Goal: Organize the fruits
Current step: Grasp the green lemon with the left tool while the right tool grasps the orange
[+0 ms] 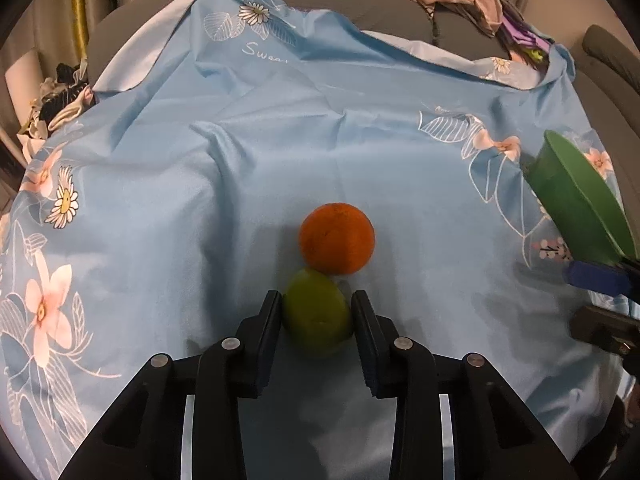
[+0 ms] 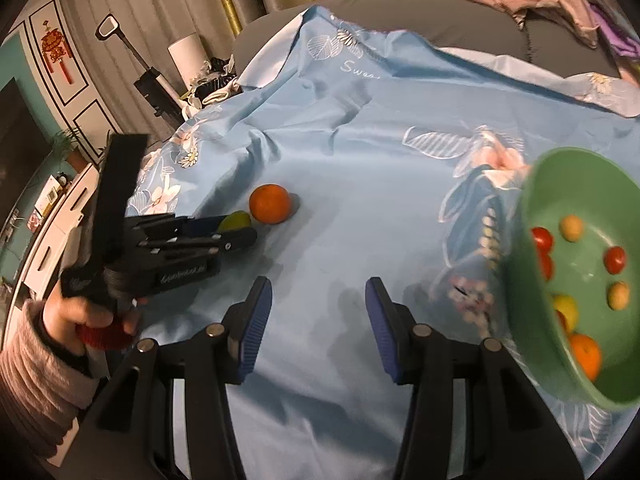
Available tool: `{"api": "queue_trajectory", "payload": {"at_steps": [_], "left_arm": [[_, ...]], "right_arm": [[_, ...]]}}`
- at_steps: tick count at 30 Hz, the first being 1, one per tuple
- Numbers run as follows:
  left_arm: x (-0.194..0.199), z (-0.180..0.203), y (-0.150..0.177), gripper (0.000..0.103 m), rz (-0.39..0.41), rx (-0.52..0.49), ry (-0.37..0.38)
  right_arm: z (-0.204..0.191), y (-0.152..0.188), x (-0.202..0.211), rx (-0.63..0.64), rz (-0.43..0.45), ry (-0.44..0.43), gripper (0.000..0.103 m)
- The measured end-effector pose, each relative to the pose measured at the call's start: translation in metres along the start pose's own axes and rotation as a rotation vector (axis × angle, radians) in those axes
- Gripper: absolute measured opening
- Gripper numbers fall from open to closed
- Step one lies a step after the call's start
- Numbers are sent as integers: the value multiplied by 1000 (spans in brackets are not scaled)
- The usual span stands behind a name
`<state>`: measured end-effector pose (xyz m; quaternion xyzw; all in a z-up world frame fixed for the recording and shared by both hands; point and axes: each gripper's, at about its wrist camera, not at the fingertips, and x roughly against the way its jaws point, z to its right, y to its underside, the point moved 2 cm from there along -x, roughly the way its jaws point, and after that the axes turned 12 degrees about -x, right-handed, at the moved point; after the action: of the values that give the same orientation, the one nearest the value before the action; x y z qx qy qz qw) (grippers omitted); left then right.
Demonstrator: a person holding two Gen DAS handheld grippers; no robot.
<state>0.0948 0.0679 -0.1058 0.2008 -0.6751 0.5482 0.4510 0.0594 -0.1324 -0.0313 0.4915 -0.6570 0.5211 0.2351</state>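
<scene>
We count several small fruits already in the green bowl (image 2: 520, 280) at right. The orange (image 1: 337, 239) and green fruit (image 1: 316, 312) remain on the cloth (image 1: 240, 160). The left gripper (image 1: 316, 308) clamps the green fruit; the right gripper (image 2: 318, 312) stands apart, empty.

I see my left gripper (image 2: 240, 229) closed around the green fruit (image 2: 236, 220), touching the orange (image 2: 270, 204).

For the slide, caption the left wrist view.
Left gripper closed on round green fruit beside round orange on blue floral cloth.

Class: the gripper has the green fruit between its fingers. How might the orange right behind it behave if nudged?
The orange looks round, so it would probably roll. It seems to touch the green fruit, so lifting that may disturb it. The soft, wrinkled blue sheet should slow it.
</scene>
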Motion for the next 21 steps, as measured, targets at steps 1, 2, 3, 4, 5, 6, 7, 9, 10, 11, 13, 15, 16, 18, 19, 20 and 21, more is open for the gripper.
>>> {"api": "queue_trajectory", "payload": {"at_steps": [1, 2, 3, 4, 5, 6, 7, 9, 10, 11, 13, 15, 16, 18, 19, 20, 21], "left_arm": [[6, -1, 2, 35, 12, 3, 6], [10, -1, 3, 35, 21, 5, 9], [17, -2, 5, 35, 39, 9, 10], [26, -4, 7, 35, 58, 14, 11], [31, -5, 8, 35, 71, 19, 9], [36, -7, 9, 35, 79, 23, 2], [42, -10, 11, 35, 87, 31, -9], [49, -17, 14, 35, 98, 47, -15], [50, -20, 15, 35, 102, 53, -18], [53, -23, 17, 35, 107, 61, -22], [56, -29, 20, 35, 105, 70, -26], [57, -31, 22, 35, 103, 72, -29], [58, -32, 22, 35, 104, 74, -26], [59, -33, 24, 35, 109, 80, -22], [59, -34, 24, 35, 111, 82, -19], [60, -34, 25, 35, 111, 82, -17], [60, -35, 26, 35, 111, 83, -16]], "right_arm": [[-2, -3, -7, -3, -10, -13, 49], [-4, -6, -11, -4, -17, -20, 49], [-6, -9, -17, -3, -27, -27, 49], [-9, -12, -23, 2, -35, -32, 49], [-15, -16, -30, 13, -42, -40, 51], [-20, -19, -35, 23, -45, -44, 51], [-26, -22, -42, 39, -50, -48, 51], [-40, -29, -57, 73, -58, -50, 51], [-46, -32, -64, 91, -60, -47, 51], [-49, -35, -70, 102, -60, -43, 51], [-56, -41, -82, 121, -68, -36, 51], [-62, -45, -94, 138, -84, -37, 51], [-65, -47, -101, 147, -93, -35, 51], [-69, -51, -115, 164, -110, -11, 54], [-69, -52, -120, 157, -135, 1, 53], [-69, -55, -124, 145, -156, -1, 52], [-69, -57, -126, 140, -161, -8, 50]]}}
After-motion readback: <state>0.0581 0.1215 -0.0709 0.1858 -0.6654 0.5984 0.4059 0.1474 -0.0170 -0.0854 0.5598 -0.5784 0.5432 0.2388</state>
